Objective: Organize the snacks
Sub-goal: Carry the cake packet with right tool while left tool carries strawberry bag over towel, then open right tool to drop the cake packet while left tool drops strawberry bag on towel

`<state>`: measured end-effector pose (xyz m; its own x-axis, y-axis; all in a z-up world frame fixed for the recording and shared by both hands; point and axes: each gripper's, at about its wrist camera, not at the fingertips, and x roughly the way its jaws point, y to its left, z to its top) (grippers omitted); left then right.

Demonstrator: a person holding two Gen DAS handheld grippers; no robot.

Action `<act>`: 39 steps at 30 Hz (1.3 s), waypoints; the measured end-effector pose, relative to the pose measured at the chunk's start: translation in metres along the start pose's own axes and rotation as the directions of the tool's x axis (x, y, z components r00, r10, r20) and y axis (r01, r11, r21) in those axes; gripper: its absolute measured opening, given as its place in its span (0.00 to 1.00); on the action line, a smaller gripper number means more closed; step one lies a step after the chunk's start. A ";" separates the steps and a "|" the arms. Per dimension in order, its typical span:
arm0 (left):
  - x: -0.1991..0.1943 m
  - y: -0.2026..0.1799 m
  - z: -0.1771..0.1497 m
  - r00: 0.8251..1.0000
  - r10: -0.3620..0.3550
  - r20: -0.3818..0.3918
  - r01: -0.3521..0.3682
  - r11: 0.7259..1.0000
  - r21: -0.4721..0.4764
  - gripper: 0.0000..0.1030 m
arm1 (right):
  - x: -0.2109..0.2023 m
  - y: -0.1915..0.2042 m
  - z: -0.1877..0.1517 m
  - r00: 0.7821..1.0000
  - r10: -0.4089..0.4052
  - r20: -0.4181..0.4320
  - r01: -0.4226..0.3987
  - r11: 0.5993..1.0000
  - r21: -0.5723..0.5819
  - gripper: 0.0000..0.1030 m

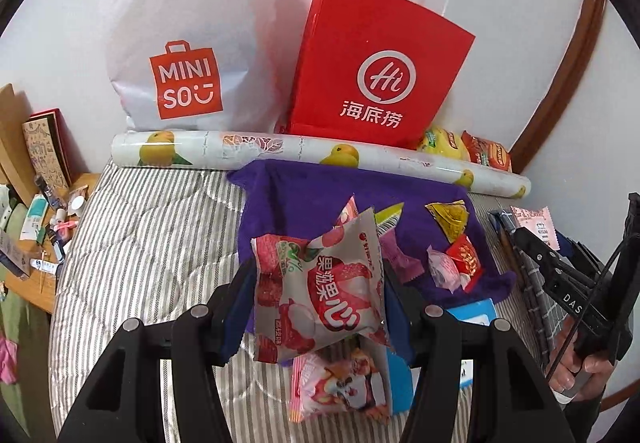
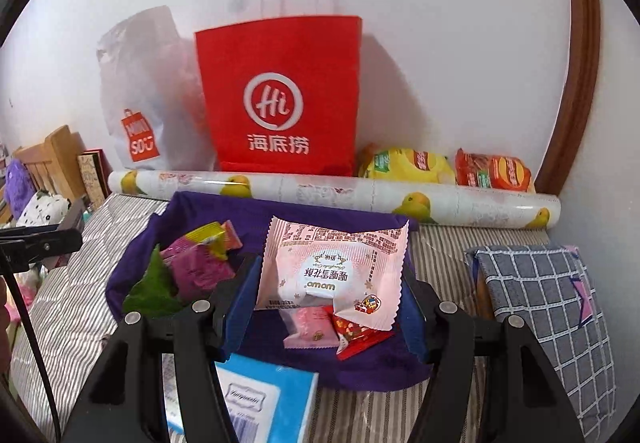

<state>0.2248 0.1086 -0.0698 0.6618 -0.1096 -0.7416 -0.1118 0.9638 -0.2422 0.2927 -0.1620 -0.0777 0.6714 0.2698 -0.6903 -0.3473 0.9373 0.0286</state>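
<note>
Each gripper is clenched on one snack above the purple cloth [image 2: 280, 211] spread on the bed, the left gripper [image 1: 316, 295] on a lychee jelly packet [image 1: 320, 291], the right gripper [image 2: 326, 291] on a pink snowflake-crisp packet [image 2: 332, 267], probably to sort them from the loose sweets lying there.

The left gripper [image 1: 320, 307] and the right gripper [image 2: 328, 299] both tip down, each pinching a packet.
</note>
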 end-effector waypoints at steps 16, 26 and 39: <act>0.062 -0.008 0.035 1.000 -0.002 -0.013 0.003 1.000 0.025 0.55 | 0.085 0.003 0.006 0.992 0.064 -0.107 -0.064 0.998 0.004 0.61; 0.098 -0.011 0.046 0.999 -0.008 -0.052 0.010 0.999 0.035 0.56 | 0.117 -0.001 -0.004 0.972 0.122 -0.202 -0.116 0.992 0.042 0.61; 0.114 -0.019 0.043 0.991 -0.048 -0.125 0.053 0.998 0.033 0.69 | 0.120 -0.003 -0.009 0.956 0.175 -0.237 -0.167 0.984 0.057 0.73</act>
<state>0.3340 0.0878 -0.1229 0.5686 -0.1855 -0.8014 -0.0520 0.9642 -0.2601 0.3683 -0.1348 -0.1671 0.4254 0.3700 -0.8259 -0.4165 0.8903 0.1843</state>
